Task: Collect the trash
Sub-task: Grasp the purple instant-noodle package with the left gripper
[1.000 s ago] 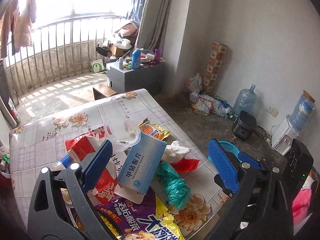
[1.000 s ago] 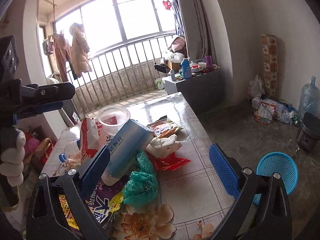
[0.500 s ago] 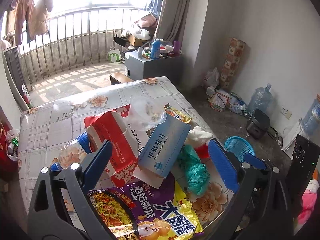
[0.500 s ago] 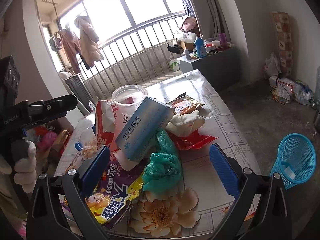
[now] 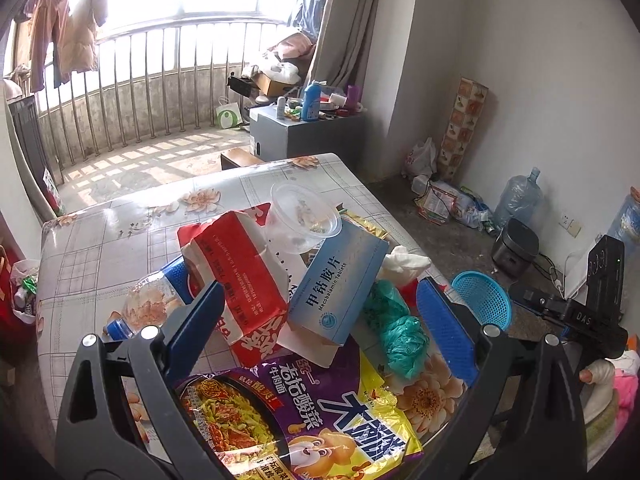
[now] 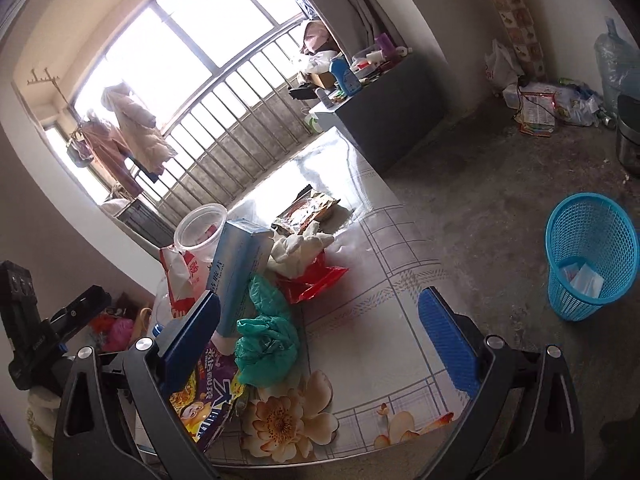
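- Step in hand, as I judge it: the approach, with nothing picked up yet.
- The left gripper (image 5: 316, 328) is spread wide and empty above the near end of the trash pile (image 5: 288, 280) on the table (image 5: 100, 240), over the noodle packet (image 5: 304, 412).
- The right gripper (image 6: 320, 338) is also spread and empty, beside the green bag (image 6: 266, 344).
- The blue basket (image 6: 588, 256) stands on the floor, well apart from the table, with 1 scrap inside.
- Next move probably calls for lowering onto 1 loose item, pinching it, and carrying it over the basket.
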`<action>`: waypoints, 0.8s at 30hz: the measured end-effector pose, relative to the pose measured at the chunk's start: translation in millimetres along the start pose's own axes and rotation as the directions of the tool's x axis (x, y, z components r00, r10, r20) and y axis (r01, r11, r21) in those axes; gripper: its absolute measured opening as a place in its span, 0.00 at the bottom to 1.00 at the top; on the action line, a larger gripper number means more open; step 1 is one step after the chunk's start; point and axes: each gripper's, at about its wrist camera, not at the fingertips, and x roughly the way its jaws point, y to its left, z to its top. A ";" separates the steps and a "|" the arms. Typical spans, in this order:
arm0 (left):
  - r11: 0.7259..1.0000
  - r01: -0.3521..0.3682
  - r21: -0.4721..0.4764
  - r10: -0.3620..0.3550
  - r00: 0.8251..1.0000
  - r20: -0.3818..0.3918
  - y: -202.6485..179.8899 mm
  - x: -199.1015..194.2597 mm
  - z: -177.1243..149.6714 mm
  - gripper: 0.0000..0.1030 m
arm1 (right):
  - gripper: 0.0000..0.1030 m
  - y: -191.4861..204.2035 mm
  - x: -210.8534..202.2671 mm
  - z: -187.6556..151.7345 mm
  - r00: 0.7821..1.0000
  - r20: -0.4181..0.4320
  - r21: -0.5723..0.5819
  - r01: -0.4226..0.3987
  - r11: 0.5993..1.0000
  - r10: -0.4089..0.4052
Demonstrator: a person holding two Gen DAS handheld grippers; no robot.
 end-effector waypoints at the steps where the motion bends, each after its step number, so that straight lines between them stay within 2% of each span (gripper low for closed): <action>1: 1.000 -0.006 -0.001 0.006 1.000 0.004 4.0 -4.0 -3.1 0.90 | 0.94 -3.0 -0.9 1.3 1.000 -0.004 0.007 -0.005 1.000 0.005; 9: 0.998 -0.030 -0.063 0.032 0.999 0.019 50.2 -28.3 -29.5 0.90 | 0.92 -1.6 9.3 -13.9 0.991 -0.106 0.058 -0.077 0.995 0.083; 15: 0.992 -0.042 -0.119 0.039 0.999 -0.029 85.0 -27.9 -53.0 0.89 | 0.88 18.5 31.5 -41.7 0.958 -0.222 0.115 -0.160 0.980 0.182; 17: 0.990 -0.053 -0.129 0.045 0.997 -0.067 94.9 -24.5 -65.1 0.84 | 0.84 31.0 46.1 -52.8 0.937 -0.282 0.125 -0.178 0.976 0.207; 19: 0.988 -0.060 -0.143 0.043 0.992 -0.117 102.7 -17.9 -78.0 0.70 | 0.81 43.2 60.6 -63.8 0.920 -0.342 0.112 -0.165 0.980 0.194; 22: 0.987 -0.017 -0.162 -0.014 0.982 -0.188 108.7 -2.7 -97.1 0.54 | 0.78 56.3 78.5 -74.8 0.895 -0.409 0.106 -0.148 0.983 0.179; 24: 0.987 0.011 -0.160 -0.048 0.973 -0.228 109.3 9.3 -111.4 0.50 | 0.75 64.2 89.0 -79.8 0.881 -0.441 0.098 -0.139 0.985 0.169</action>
